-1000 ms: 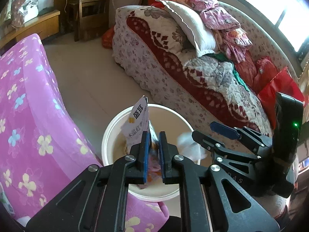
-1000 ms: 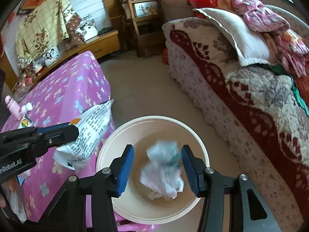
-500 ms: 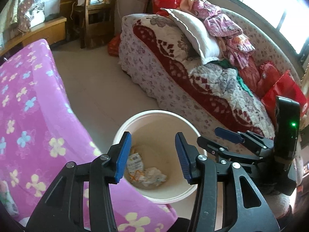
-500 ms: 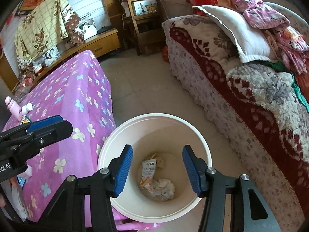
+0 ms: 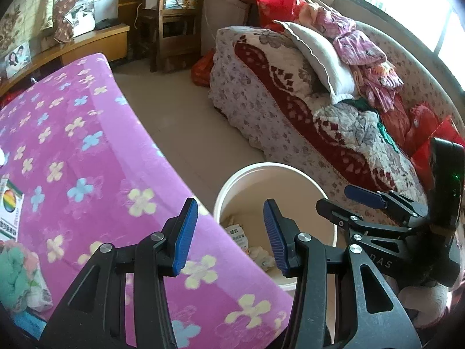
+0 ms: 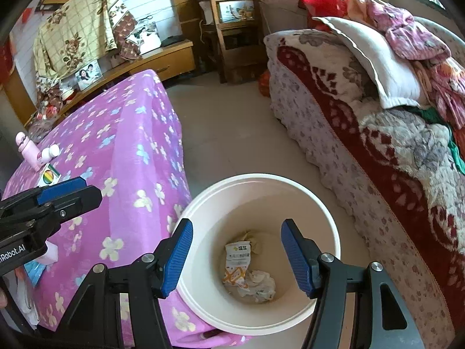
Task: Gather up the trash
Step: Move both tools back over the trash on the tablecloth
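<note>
A cream round bin (image 6: 334, 226) stands on the floor beside the table; it also shows in the left wrist view (image 5: 250, 171). Inside lie a printed snack wrapper (image 6: 237, 261) and crumpled white tissue (image 6: 261, 286). My right gripper (image 6: 237, 254) is open and empty, hovering above the bin mouth. My left gripper (image 5: 229, 232) is open and empty, over the table edge just left of the bin. The right gripper also shows at the right of the left wrist view (image 5: 348, 203). The wrapper shows in the left wrist view too (image 5: 237, 234).
A table with a purple flowered cloth (image 6: 128, 145) holds a pink bottle (image 6: 27, 151), a rainbow-print card (image 5: 8, 203) and a green-and-pink soft bundle (image 5: 17, 273). A bed with quilts and a pillow (image 6: 363, 116) lies to the right. A wooden chair (image 6: 229, 26) stands at the back.
My left gripper opened and dropped the wrapper into the bin, then drew back left over the table. The tissue fell from between my right gripper's fingers into the bin.
</note>
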Demonstrator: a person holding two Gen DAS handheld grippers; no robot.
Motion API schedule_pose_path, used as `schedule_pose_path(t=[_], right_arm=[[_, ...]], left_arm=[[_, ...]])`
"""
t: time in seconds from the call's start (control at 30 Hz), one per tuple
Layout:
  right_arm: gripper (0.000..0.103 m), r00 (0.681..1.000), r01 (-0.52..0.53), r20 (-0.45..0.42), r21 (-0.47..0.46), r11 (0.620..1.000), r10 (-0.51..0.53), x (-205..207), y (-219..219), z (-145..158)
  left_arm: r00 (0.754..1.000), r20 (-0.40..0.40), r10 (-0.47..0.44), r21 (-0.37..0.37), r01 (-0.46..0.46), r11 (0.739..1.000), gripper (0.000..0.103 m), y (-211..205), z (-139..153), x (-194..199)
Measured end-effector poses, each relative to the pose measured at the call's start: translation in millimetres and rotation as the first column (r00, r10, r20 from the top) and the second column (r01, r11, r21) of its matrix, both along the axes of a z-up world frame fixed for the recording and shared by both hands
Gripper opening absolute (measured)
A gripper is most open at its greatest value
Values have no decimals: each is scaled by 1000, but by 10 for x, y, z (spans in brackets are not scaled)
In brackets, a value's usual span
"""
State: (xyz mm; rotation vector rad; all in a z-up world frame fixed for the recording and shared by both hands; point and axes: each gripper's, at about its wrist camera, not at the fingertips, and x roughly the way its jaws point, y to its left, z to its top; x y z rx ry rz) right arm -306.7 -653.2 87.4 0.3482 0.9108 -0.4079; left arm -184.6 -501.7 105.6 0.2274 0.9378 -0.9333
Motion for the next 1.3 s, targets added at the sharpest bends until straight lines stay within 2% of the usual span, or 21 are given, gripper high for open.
schedule_pose_path(t=[0.23, 0.5, 0.77, 1.3], right_arm=[[62, 998, -65, 9, -5, 998, 65, 225, 341, 80], [63, 986, -168, 19, 13, 986, 168, 564, 886, 114], [63, 961, -277, 23, 16, 961, 277, 939, 1495, 149], [65, 891, -453, 8, 49, 890, 453, 1540, 2589, 53]], left_arm=[[998, 38, 46, 10, -46, 999, 45, 389, 112, 111], [981, 81, 178, 14, -180, 984, 45, 1094, 191, 333], [944, 95, 317, 2, -318, 948, 45, 1899, 249, 577], [875, 96, 474, 90, -482, 872, 45, 3421, 83, 823]])
